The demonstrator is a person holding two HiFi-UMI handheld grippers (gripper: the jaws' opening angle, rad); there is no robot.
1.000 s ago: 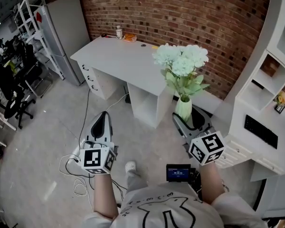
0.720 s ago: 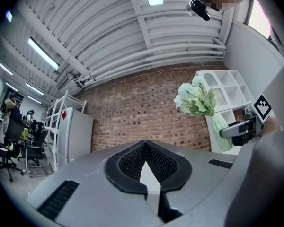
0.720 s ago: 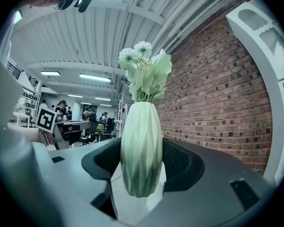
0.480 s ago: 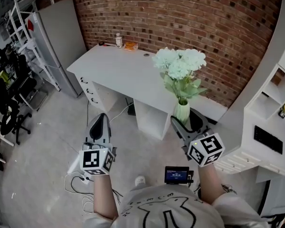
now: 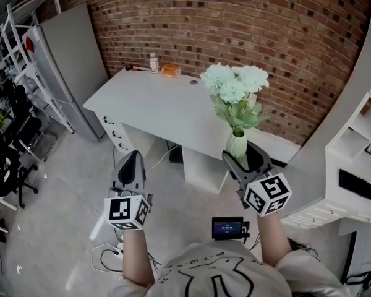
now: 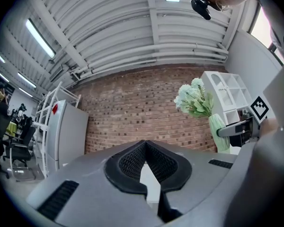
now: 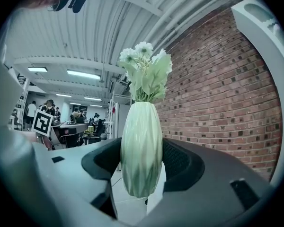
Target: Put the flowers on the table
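Carry the vase (image 5: pixel 237 142) of flowers (image 5: pixel 235 82) upright, gripped in the right tongs (image 5: pixel 240 157), to the far bench (image 5: pixel 154 98) and lower gently, with left tongs (image 5: pixel 132 158) pinched together, empty.

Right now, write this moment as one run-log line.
right gripper: shut on vase of flowers | left gripper: shut, empty | vase: upright, not yet on white table
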